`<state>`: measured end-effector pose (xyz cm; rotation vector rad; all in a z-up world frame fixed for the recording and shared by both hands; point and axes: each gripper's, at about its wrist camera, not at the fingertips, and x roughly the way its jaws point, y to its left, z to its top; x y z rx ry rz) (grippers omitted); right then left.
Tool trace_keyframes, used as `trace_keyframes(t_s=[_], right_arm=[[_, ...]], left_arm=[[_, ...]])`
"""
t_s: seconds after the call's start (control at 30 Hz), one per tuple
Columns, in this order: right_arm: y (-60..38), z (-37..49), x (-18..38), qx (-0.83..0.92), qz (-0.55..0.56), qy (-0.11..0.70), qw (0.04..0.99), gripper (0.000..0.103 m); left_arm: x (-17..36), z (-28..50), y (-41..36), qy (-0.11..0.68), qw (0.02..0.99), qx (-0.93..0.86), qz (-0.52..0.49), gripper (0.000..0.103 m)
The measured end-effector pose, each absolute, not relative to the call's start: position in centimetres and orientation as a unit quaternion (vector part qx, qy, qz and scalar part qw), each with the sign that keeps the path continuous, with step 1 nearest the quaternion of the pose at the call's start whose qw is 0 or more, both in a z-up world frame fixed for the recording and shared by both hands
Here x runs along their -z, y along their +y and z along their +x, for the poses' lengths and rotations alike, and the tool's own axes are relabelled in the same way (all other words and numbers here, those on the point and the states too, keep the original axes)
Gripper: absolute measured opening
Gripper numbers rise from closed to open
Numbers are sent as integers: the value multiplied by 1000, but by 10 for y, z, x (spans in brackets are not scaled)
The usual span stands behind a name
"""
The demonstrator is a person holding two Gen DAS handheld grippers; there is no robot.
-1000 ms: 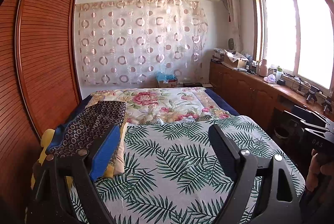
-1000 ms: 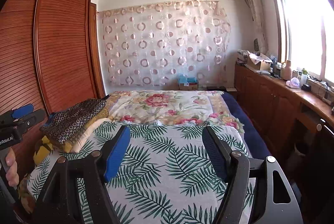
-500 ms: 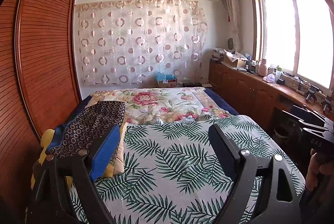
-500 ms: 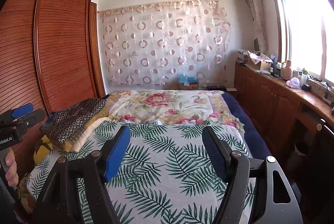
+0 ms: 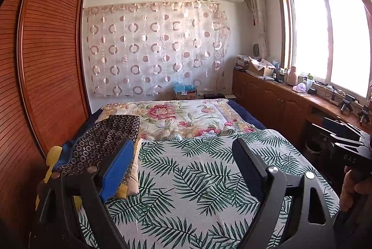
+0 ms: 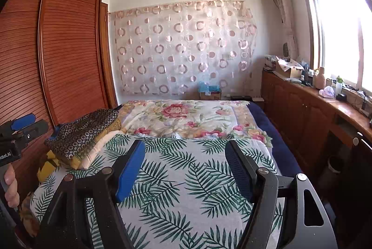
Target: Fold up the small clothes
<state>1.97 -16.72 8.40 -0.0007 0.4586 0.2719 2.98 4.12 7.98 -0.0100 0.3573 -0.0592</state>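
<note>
A stack of folded clothes, topped by a dark cloth with a ring pattern (image 5: 104, 139), lies at the left edge of the bed; it also shows in the right wrist view (image 6: 81, 132). My left gripper (image 5: 183, 156) is open and empty, held above the palm-leaf sheet (image 5: 197, 179), to the right of the stack. My right gripper (image 6: 184, 156) is open and empty above the same sheet (image 6: 186, 179). The left gripper's body shows at the left edge of the right wrist view (image 6: 16, 132).
A floral quilt (image 5: 181, 116) covers the far half of the bed. A wooden louvred wardrobe (image 5: 46, 63) stands close on the left. A wooden counter with clutter (image 5: 290, 91) runs under the window on the right. A box (image 5: 184, 92) sits by the curtain.
</note>
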Motion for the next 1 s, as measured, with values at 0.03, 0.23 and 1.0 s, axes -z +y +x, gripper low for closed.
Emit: trace_keyframes(t_s=[0.03,0.23,1.0], right_arm=[[-167,20,-84,-135,0,226,965,73],[-169,19,-84,-136,-1,225,965,73],[-173,20,-84,-136,1,223,965,73]], left_arm=[[-80,30,41,177,984,29,-5,87],[-79,29,42,177,984,30,-5,87],[-79,29,40,177,984,30,-4,87]])
